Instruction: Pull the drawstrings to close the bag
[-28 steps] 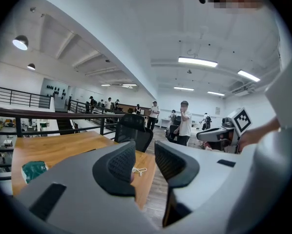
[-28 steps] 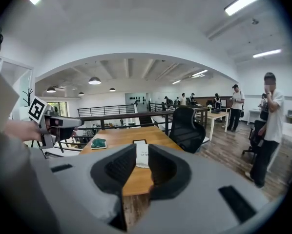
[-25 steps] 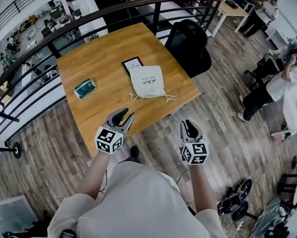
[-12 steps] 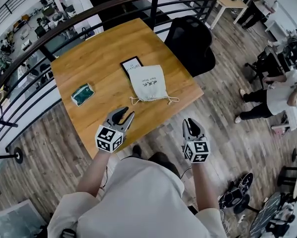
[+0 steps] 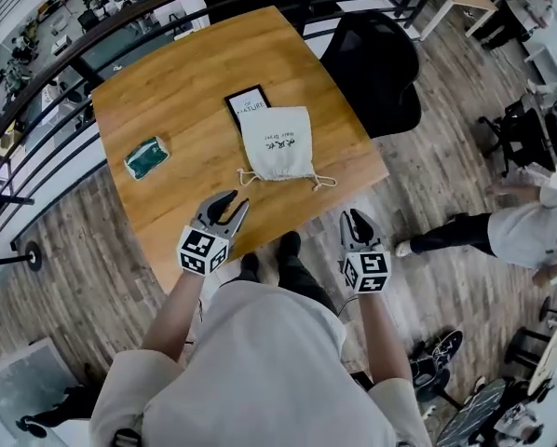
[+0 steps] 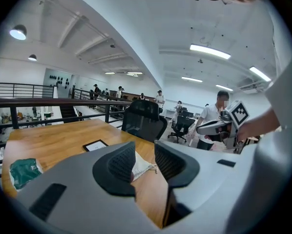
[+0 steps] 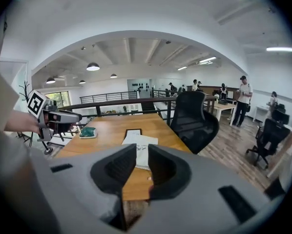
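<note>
On the table I see the bag toward the near right, its drawstrings trailing toward me. A card lies just behind it, and a packet sits well apart on the left. A chair stands beyond the table's right edge. My left gripper hangs over the near edge. My right gripper is off the table, over the floor.

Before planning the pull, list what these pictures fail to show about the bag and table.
- White cloth drawstring bag: print too small, head view.
- Black-framed card: near part under the bag, head view.
- Most of the bag: behind the jaws of the left gripper, left gripper view.
</note>
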Action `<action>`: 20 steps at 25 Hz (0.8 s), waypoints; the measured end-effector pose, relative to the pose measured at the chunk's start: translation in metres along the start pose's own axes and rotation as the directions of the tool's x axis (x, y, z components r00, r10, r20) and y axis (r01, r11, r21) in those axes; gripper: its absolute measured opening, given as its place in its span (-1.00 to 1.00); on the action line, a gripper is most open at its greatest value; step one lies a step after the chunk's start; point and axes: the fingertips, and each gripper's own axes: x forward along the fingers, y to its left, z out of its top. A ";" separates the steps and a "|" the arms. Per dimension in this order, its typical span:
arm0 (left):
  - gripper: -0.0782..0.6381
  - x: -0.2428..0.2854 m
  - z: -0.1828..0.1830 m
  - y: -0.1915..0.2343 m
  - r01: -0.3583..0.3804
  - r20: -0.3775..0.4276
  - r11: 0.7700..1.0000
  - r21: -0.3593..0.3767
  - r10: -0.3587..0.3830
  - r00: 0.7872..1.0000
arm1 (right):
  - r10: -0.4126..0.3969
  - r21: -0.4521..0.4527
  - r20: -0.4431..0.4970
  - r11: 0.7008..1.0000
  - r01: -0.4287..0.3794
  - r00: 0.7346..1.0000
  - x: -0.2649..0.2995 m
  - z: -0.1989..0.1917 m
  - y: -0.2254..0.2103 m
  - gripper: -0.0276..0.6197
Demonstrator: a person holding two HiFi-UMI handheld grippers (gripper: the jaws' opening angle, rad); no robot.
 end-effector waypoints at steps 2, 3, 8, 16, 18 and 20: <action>-0.46 0.014 -0.011 0.003 -0.018 -0.021 1.000 -0.010 0.018 1.000 | 0.026 -0.031 -0.035 0.999 -0.027 0.999 0.019 -0.006 -0.012 -0.73; -0.46 0.021 -0.018 0.005 -0.028 -0.036 1.000 -0.013 0.027 0.999 | 0.039 -0.043 -0.054 0.998 -0.041 0.998 0.029 -0.011 -0.018 -0.73; -0.46 0.054 -0.056 0.019 -0.082 -0.122 0.996 -0.027 0.078 0.989 | 0.104 -0.078 -0.140 0.990 -0.116 0.985 0.074 -0.037 -0.041 -0.73; -0.46 0.098 -0.116 0.052 -0.150 -0.270 0.988 -0.038 0.135 0.953 | 0.172 -0.133 -0.294 0.967 -0.218 0.940 0.147 -0.083 -0.063 -0.73; -0.46 0.109 -0.132 0.062 -0.158 -0.307 0.987 -0.037 0.139 0.942 | 0.179 -0.156 -0.335 0.958 -0.242 0.925 0.166 -0.097 -0.067 -0.73; -0.44 0.116 -0.148 0.069 -0.164 -0.348 0.986 -0.041 0.140 0.927 | 0.189 -0.185 -0.378 0.944 -0.274 0.906 0.182 -0.111 -0.068 -0.73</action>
